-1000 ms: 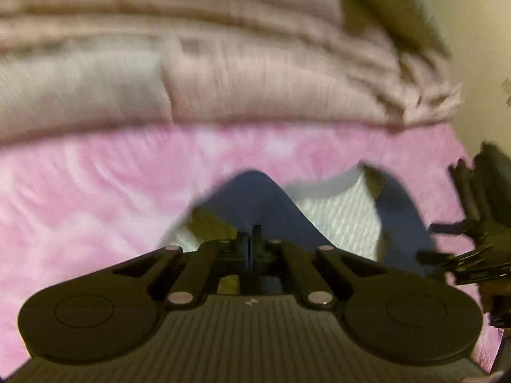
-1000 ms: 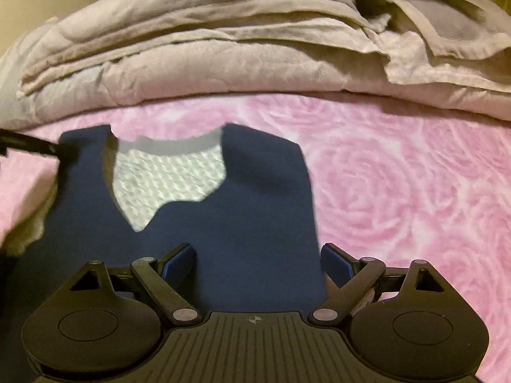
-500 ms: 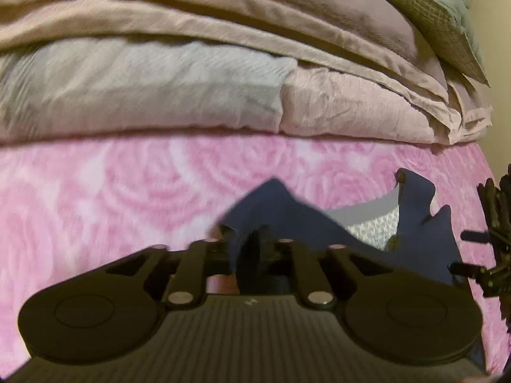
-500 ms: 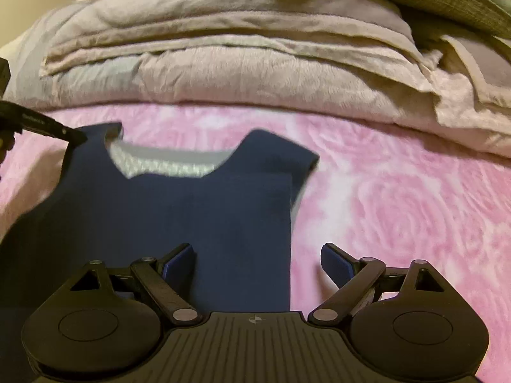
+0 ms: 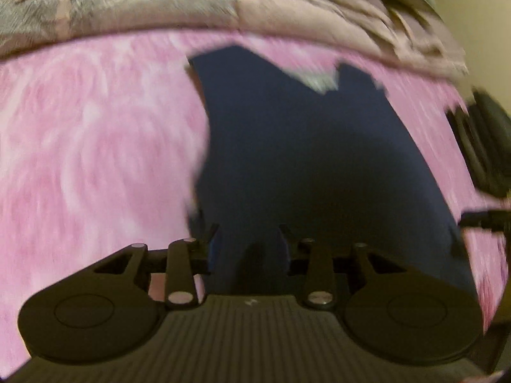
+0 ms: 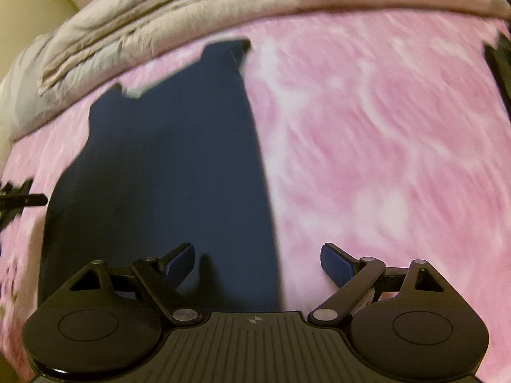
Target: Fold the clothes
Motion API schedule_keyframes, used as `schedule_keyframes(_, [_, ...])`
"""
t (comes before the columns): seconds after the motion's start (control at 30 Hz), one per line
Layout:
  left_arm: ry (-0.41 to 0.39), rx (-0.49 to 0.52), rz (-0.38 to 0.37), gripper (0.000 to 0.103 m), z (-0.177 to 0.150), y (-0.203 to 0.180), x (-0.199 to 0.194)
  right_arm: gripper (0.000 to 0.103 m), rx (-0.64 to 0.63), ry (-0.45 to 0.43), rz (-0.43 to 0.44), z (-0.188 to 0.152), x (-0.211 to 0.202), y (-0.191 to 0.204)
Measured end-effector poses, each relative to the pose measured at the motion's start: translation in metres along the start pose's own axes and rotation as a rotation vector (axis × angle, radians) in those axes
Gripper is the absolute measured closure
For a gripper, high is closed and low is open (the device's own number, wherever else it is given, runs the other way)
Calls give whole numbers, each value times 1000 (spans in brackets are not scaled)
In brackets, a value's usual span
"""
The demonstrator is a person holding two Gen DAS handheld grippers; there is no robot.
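Navy vest (image 5: 306,146) spread flat on pink bed cover (image 5: 95,146), neck toward far folded blankets (image 5: 159,12). Left gripper (image 5: 249,233) above near hem, jaws just opened partly, gripping nothing. Right gripper (image 6: 257,257) over right edge, jaws wide, empty.

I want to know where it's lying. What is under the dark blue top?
The dark blue top lies flat on a pink blanket, which shows all around it. Whatever sits directly beneath the top is covered by its fabric.
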State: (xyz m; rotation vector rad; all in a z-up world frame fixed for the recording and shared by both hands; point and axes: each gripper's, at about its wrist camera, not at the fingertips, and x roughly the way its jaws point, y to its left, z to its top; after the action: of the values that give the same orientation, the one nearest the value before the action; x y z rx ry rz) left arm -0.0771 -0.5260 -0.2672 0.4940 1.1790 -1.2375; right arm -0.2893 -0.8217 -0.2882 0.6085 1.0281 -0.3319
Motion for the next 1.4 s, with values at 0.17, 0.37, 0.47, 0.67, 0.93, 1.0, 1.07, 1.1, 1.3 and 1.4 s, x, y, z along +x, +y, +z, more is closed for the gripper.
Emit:
schedule_keyframes(0.17, [79, -48, -17, 70, -91, -30, -36, 14, 45, 90, 70, -67, -40, -29])
schedule_keyframes(0.37, [171, -152, -13, 64, -183, -48, -61, 31, 89, 200, 178, -147, -57, -36])
schedule_keyframes(0.47, [172, -153, -13, 60, -208, -54, -68, 31, 108, 199, 182, -174, -56, -31])
schedule_keyframes(0.67, [159, -125, 4, 65, -240, -59, -61, 31, 139, 90, 114, -198, -63, -9])
schedule_keyframes(0.93, [64, -261, -49, 101, -274, -13, -97, 31, 113, 27, 56, -217, -79, 19])
schedule_keyframes(1.0, [60, -286, -57, 102, -277, 0, -98, 30, 115, 18, 63, -220, -80, 24])
schedule_keyframes(1.07, [68, -269, -67, 102, -275, -2, -92, 30, 107, 27, 67, -224, -75, 27])
schedule_keyframes(1.1, [74, -260, -70, 102, -275, -4, -89, 30, 103, 30, 70, -225, -73, 28])
schedule_keyframes(1.3, [104, -260, -29, 84, -279, -8, -76, 31, 145, -5, 105, -224, -67, 8])
schedule_keyframes(1.4, [117, -265, -39, 79, -279, -10, -73, 31, 216, -15, 161, -223, -61, -9])
